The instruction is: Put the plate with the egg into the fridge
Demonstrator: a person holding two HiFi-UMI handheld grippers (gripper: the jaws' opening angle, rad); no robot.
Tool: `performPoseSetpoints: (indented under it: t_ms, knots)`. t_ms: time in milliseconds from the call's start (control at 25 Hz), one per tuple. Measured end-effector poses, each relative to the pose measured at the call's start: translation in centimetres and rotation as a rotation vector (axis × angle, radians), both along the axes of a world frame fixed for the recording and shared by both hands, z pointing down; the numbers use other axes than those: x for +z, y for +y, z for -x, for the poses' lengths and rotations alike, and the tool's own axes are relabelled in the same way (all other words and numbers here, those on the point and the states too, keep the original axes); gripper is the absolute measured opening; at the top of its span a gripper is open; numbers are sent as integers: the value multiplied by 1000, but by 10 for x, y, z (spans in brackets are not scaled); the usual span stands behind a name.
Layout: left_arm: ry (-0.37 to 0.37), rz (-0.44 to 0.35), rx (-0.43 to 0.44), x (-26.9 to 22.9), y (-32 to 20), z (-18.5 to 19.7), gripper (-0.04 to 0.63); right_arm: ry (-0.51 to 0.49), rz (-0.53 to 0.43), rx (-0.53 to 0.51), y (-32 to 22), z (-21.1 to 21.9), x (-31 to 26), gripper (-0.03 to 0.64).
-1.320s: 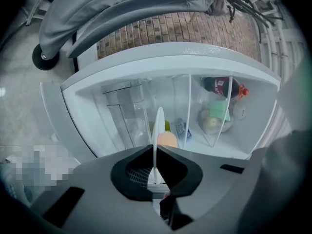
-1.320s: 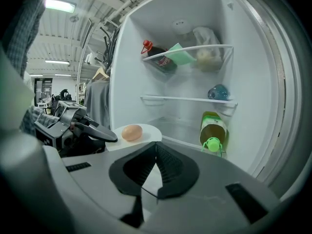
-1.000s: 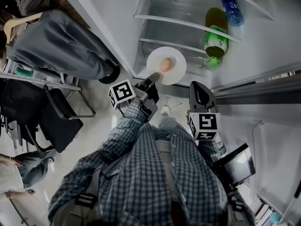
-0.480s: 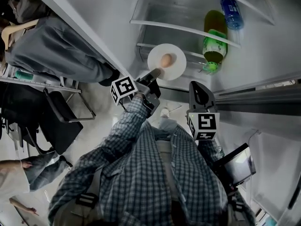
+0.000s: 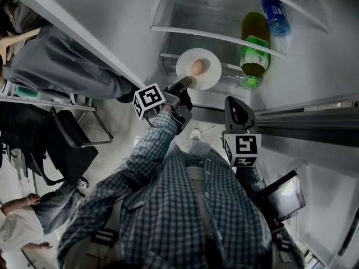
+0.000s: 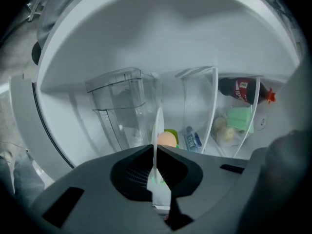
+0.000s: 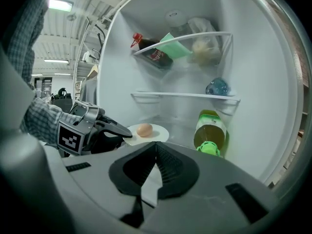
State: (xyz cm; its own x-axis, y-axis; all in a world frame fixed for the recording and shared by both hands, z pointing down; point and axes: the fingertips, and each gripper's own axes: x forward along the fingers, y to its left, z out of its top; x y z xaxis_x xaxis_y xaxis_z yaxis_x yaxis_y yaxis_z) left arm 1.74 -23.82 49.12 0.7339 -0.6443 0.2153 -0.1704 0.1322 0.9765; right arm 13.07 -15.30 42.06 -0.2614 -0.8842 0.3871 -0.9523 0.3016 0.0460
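Observation:
A white plate [image 5: 206, 72] with a brown egg [image 5: 197, 67] on it hangs level in the open fridge, just above a lower shelf [image 5: 168, 56]. My left gripper [image 5: 184, 85] is shut on the plate's near rim. In the left gripper view the plate [image 6: 157, 126] shows edge-on between the jaws, with the egg [image 6: 167, 139] behind it. The right gripper view shows the plate [image 7: 158, 133], the egg [image 7: 144, 129] and the left gripper [image 7: 122, 133] from the side. My right gripper [image 5: 235, 107] stays low at the fridge's front, shut and holding nothing.
A green bottle [image 5: 253, 49] and a blue bottle [image 5: 272, 13] lie on the fridge shelves right of the plate. A cola bottle [image 7: 151, 52] and bags sit on the top shelf. The fridge door [image 5: 84, 32] stands open at left. People and chairs [image 5: 73, 139] are beyond it.
The left gripper has carried the plate with the egg a little farther up and into the fridge. The right gripper has hardly moved.

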Motion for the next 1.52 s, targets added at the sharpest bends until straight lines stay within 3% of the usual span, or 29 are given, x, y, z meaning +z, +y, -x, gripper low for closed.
performPoseSetpoints:
  t_ms: [1200, 1320, 1520]
  knots:
    - [28, 69, -64, 16, -38, -20, 17, 8, 14, -12, -13, 0, 10, 6]
    - [33, 70, -70, 16, -41, -23, 17, 93, 27, -41, -16, 0, 16, 6]
    - [49, 65, -77, 17, -45, -26, 17, 365, 17, -133, -28, 9, 31, 6]
